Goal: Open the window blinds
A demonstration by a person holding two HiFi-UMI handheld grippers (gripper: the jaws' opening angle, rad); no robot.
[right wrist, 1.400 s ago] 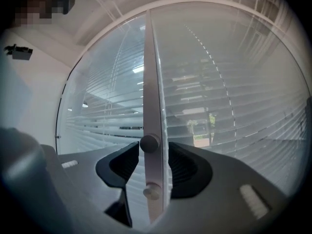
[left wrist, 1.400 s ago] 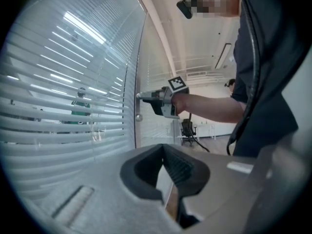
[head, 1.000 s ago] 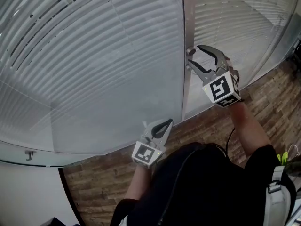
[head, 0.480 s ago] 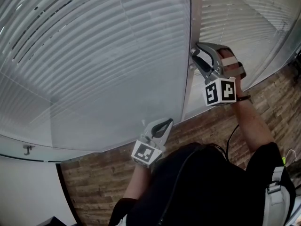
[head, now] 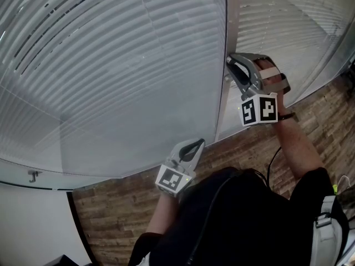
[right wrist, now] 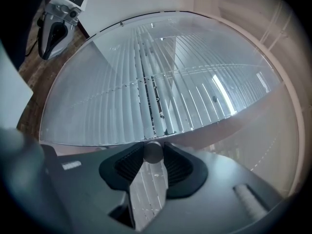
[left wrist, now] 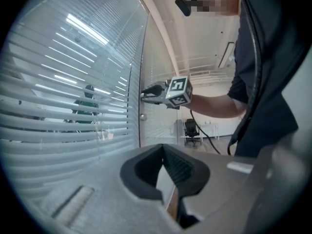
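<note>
Upper right of the head view: right gripper [head: 232,66] sits at the metal post [head: 226,21] between the two panes. Its marker cube now shows a different face, so the wrist has rolled.
Right jaws: they have just been closing and are now half-narrowed, with the pads pressed on either side of a small round knob [right wrist: 153,151].
Left gripper [head: 192,146]: lower centre, off the glass, jaws together on nothing.
Blinds [head: 122,65]: fill the upper left behind glass; slats are mostly shut, with a few gaps toward the top left corner.
Meaning for the task: the grip is made — the knob is probably the tilt control, though that is hard to confirm from here — and turning it is the step left.
</note>
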